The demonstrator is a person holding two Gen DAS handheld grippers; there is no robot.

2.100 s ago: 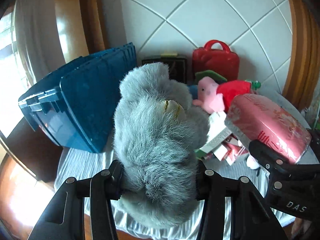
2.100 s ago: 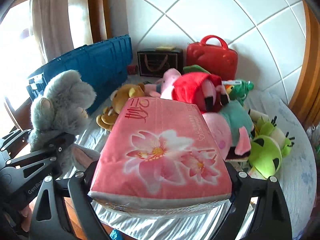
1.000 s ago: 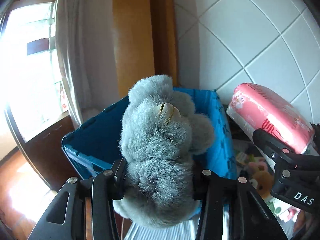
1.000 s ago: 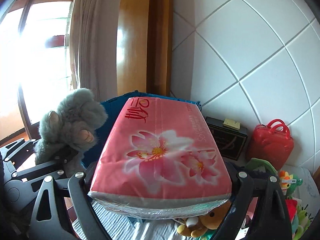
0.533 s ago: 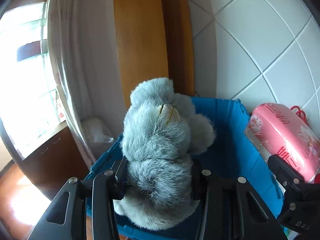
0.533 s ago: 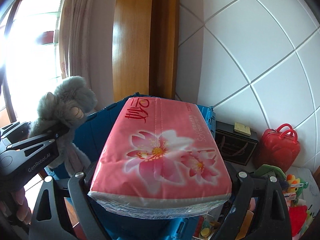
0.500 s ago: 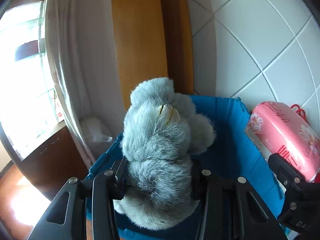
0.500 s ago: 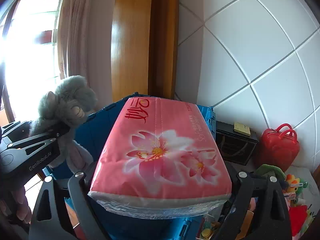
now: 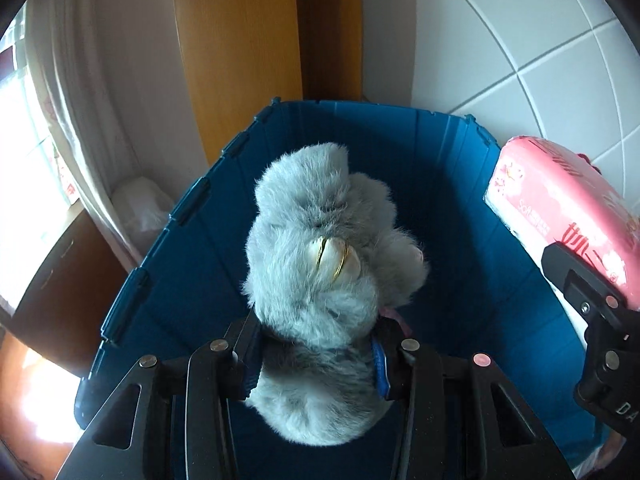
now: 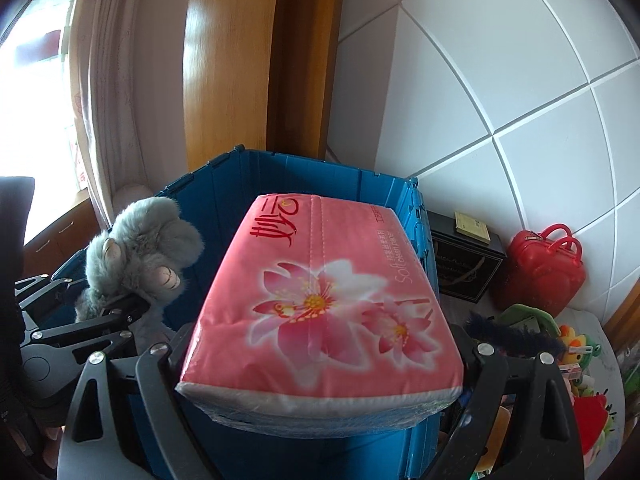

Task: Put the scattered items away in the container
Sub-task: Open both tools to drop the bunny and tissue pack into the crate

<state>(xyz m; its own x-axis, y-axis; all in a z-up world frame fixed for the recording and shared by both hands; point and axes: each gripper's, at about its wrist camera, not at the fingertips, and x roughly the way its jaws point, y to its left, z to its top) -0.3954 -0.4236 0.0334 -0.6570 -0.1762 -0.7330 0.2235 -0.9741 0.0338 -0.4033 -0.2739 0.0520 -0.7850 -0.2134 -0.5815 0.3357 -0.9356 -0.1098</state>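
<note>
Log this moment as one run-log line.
left gripper: holds grey plush toy over blue crate | right gripper: holds pink tissue pack over crate | release: pending

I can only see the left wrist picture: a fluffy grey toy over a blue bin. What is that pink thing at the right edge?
Observer: A pink plastic-wrapped tissue pack printed with flowers, clamped in the right claw above the blue plastic bin.
Operator: Is anything left outside the bin?
Observer: Yes. To its right stand a black box and a red plastic handbag-shaped case.
Operator: Any more toys?
Observer: Several bright plush toys lie on the surface at the far right.
Operator: How does my grey toy look from there?
Observer: The grey furry plush toy shows a pale paw pad and is gripped in the left claw over the bin's left side.
</note>
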